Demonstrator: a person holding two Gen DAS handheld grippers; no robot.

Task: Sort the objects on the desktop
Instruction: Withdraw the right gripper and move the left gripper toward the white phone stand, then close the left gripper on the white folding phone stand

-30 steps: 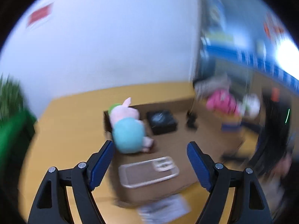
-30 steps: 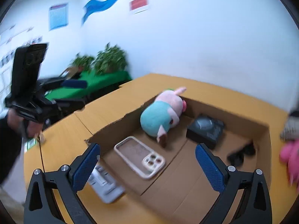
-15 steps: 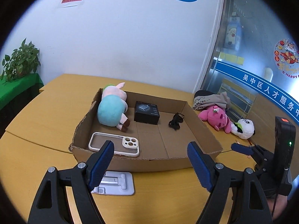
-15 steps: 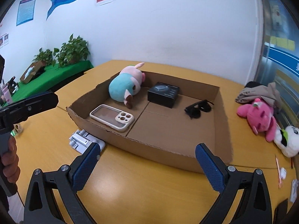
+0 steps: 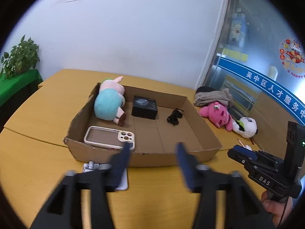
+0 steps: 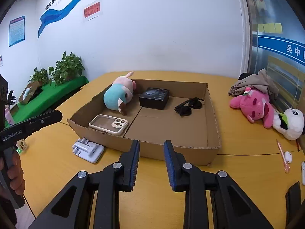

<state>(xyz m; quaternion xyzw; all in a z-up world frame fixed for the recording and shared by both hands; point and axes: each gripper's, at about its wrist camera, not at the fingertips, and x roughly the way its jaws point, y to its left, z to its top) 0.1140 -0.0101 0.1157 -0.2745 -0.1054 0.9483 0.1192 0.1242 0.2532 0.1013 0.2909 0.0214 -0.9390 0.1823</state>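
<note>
While both grippers' fingers close on nothing, sunglasses lie boxed.

We see bare floor in the right front half of the cardboard tray, open from above. Its low front wall stands between both grippers and that space. The plush pig, black box and sunglasses line the back; the phone case fills the front left corner. On the table, the white stand lies just before the tray's left front. Right of the tray, the pink plush and panda plush crowd the edge.
</note>
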